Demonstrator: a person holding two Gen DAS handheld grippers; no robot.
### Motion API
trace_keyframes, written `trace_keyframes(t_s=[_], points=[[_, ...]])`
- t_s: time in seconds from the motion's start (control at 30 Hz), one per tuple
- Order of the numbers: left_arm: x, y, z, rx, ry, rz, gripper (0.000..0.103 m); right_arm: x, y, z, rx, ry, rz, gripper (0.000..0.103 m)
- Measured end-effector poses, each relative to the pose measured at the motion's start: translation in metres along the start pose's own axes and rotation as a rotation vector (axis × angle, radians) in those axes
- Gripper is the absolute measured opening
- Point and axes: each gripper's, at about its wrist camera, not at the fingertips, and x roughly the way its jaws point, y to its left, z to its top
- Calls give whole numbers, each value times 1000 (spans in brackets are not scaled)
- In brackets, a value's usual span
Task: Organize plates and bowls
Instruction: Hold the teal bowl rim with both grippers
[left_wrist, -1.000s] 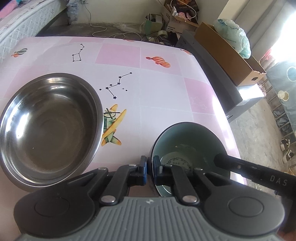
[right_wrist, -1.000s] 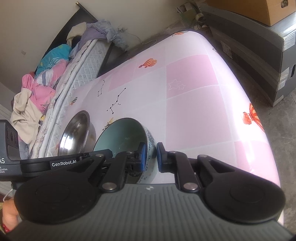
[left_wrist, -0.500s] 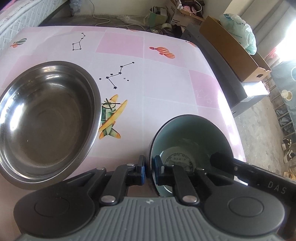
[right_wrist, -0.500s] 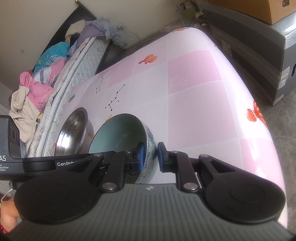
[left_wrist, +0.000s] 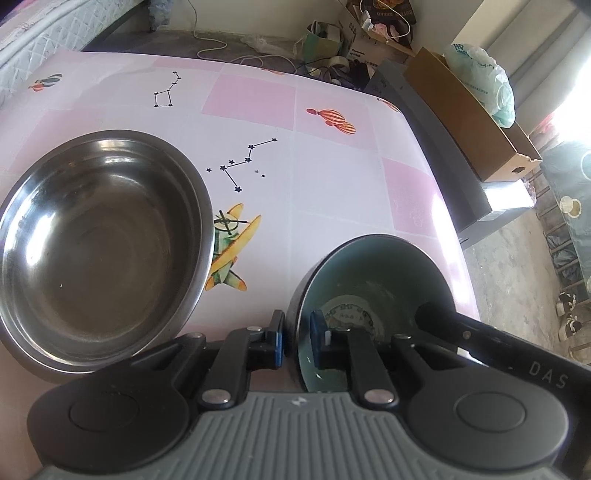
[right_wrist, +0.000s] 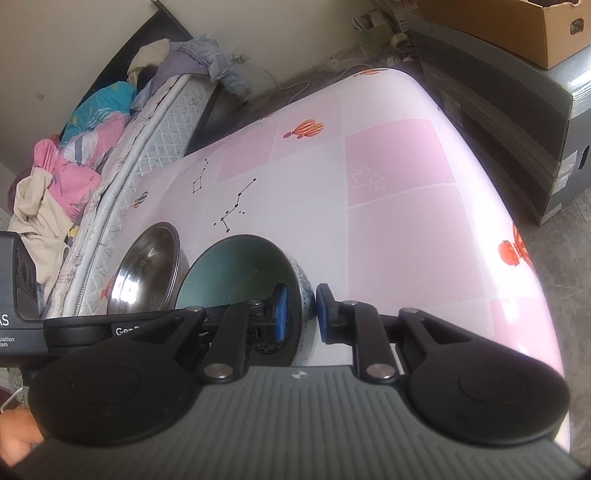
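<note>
my left gripper (left_wrist: 297, 334) fingers pinch the teal ceramic bowl (left_wrist: 373, 291) rim. my right gripper (right_wrist: 300, 312) fingers clamp its opposite wall. a steel bowl (left_wrist: 99, 243) sits beside it on the bench (left_wrist: 332, 177).

Mattress (right_wrist: 122, 177) with heaped clothes (right_wrist: 70, 162); cardboard box (left_wrist: 476, 122) on concrete floor (left_wrist: 517, 266).
</note>
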Motion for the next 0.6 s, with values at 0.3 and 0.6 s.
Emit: trace_keyframes(t_s=[0.3, 0.6], points=[[9, 6, 0, -23, 4, -10, 14, 13, -5, 7, 25, -9, 16, 16], [13, 5, 2, -10, 26, -12, 14, 9, 0, 3, -15, 5, 6, 17]])
